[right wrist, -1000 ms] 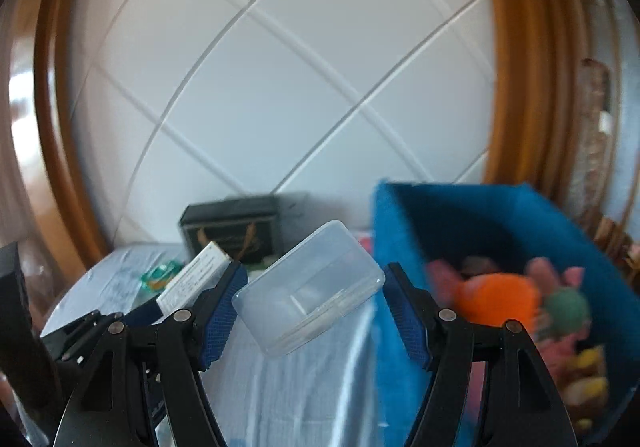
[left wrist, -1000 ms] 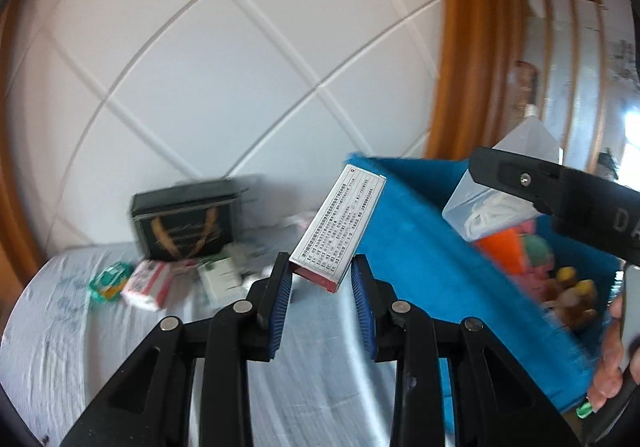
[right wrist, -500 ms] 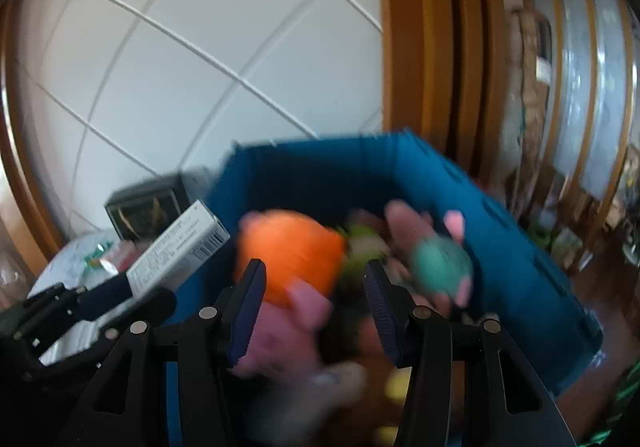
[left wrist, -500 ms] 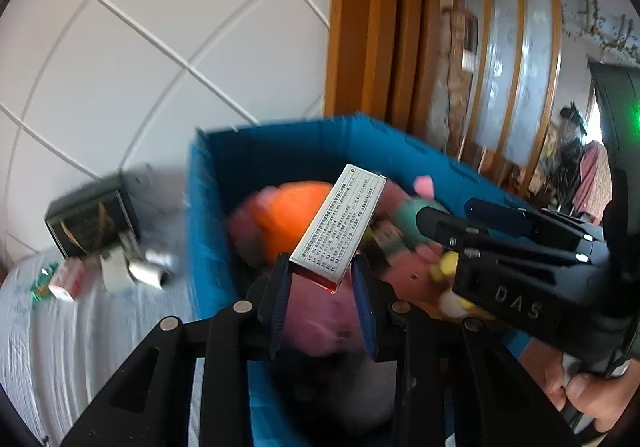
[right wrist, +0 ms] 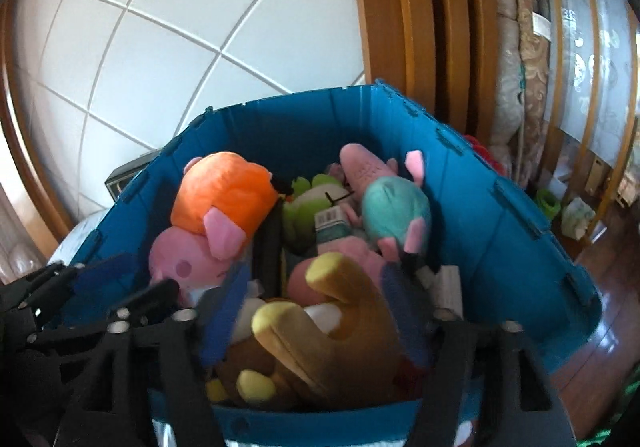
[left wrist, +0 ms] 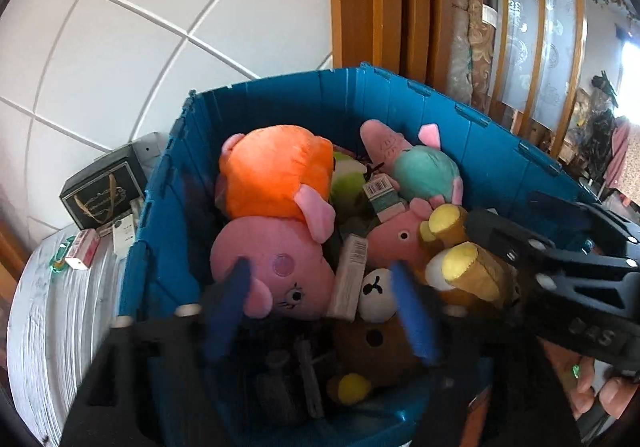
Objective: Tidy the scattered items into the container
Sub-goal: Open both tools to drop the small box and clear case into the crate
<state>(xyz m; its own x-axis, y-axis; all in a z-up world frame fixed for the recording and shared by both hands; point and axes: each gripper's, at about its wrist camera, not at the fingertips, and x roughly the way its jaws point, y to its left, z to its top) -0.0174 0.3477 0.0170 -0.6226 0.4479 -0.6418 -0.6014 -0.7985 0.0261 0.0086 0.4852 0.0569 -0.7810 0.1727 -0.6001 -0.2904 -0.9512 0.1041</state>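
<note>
The left tool [left wrist: 320, 307] hangs over the near end of the blue crate [left wrist: 496, 135] with its jaws spread wide, having just been opening, and nothing sits between its blue pads [left wrist: 410, 313]. Just beyond them a narrow white printed box [left wrist: 350, 277] stands on end among the plush toys, wedged between the pink pig plush [left wrist: 276, 267] and a small white bear face [left wrist: 374, 293].

The right tool [right wrist: 310, 305] is also wide, its jaws likewise just opened, and it grips nothing (a tan and yellow plush limb [right wrist: 336, 311] lies below and between its fingers, but the pads do not press on it). In the left wrist view this tool shows at the right edge, with a hand [left wrist: 600, 395] around its handle.

Around them the crate is packed with toys: an orange pig plush [left wrist: 276, 171] on top of the pink one, a teal plush [left wrist: 424, 169] with pink ears toward the far wall, and a green one [right wrist: 308, 203] between them.

Left of the crate, on the striped grey bench [left wrist: 56, 327], remain a red and white packet [left wrist: 82, 253], a small white box [left wrist: 124, 231] and, against the tiled wall [left wrist: 160, 27], a black gift box [left wrist: 102, 195] with gold lettering.
</note>
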